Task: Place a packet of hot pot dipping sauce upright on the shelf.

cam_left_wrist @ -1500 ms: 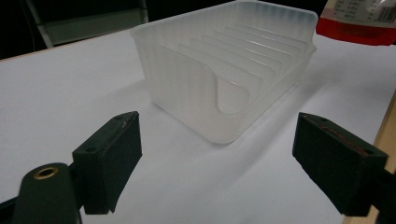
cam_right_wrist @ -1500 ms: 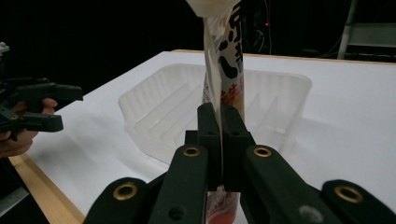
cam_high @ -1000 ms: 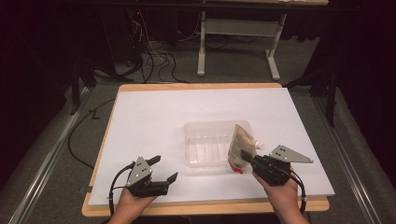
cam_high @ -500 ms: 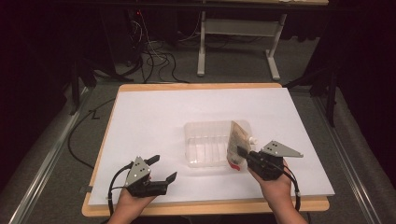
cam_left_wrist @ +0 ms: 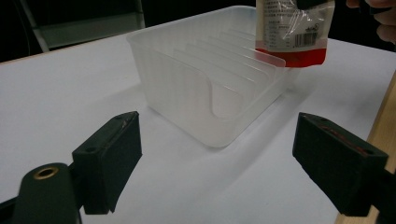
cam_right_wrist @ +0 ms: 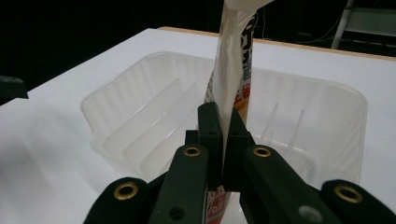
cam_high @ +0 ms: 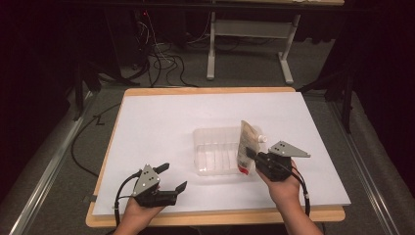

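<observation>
Gripping a flat pouch, the right gripper [cam_high: 253, 155] sits at the near right of the table, its jaws pressed together on the packet. Seen from the right gripper view, the two black jaws close on the pouch [cam_right_wrist: 229, 88] from either side, and the packet stands upright between them, rising past the top of the frame.

Largest in the scene is the white table [cam_high: 161, 122], a wooden edge showing along its near and far sides. Near its middle rests the clear plastic bin [cam_high: 215, 152], a rectangular tray with thin upright dividers rising inside it. The pouch [cam_high: 247, 146] hangs at the bin's right end, its red bottom edge down at the rim; in the left gripper view that red strip [cam_left_wrist: 299, 58] sits just over the bin's far corner, and whether it touches the plastic [cam_left_wrist: 205, 79] cannot be told. A small white cap shows at the pouch's top in the high view.

At the table's near left, well apart from the bin, the left gripper [cam_high: 173, 177] is held in the person's left hand [cam_high: 139, 210]. Its jaws stand wide apart with nothing between them, pointed toward the bin.
</observation>
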`<state>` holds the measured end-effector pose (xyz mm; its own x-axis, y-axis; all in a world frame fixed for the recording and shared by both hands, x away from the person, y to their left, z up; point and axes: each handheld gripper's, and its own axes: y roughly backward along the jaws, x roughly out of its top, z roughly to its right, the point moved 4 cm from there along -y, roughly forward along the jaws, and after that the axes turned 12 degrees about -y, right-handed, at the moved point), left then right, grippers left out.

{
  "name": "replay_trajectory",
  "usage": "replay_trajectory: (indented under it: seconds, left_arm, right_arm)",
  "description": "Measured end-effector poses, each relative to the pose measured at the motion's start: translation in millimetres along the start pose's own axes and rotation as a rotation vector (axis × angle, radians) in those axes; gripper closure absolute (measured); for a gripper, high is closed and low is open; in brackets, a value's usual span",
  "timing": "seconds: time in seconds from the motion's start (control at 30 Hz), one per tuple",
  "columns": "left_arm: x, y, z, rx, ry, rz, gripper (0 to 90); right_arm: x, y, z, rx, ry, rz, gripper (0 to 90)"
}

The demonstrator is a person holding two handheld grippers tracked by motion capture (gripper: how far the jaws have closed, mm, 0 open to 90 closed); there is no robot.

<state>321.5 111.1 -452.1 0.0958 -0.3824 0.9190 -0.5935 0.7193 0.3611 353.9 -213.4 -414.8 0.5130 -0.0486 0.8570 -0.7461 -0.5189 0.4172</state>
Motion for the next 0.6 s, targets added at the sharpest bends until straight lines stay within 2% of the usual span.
replay_trajectory:
  seconds: [0.6]
  left_arm:
    - [-2.6,7.9,-3.0,0.009,0.009,0.003,16.2]
  right_arm:
    - [9.0,-25.9,7.3,-0.044,0.013,-0.009,90.0]
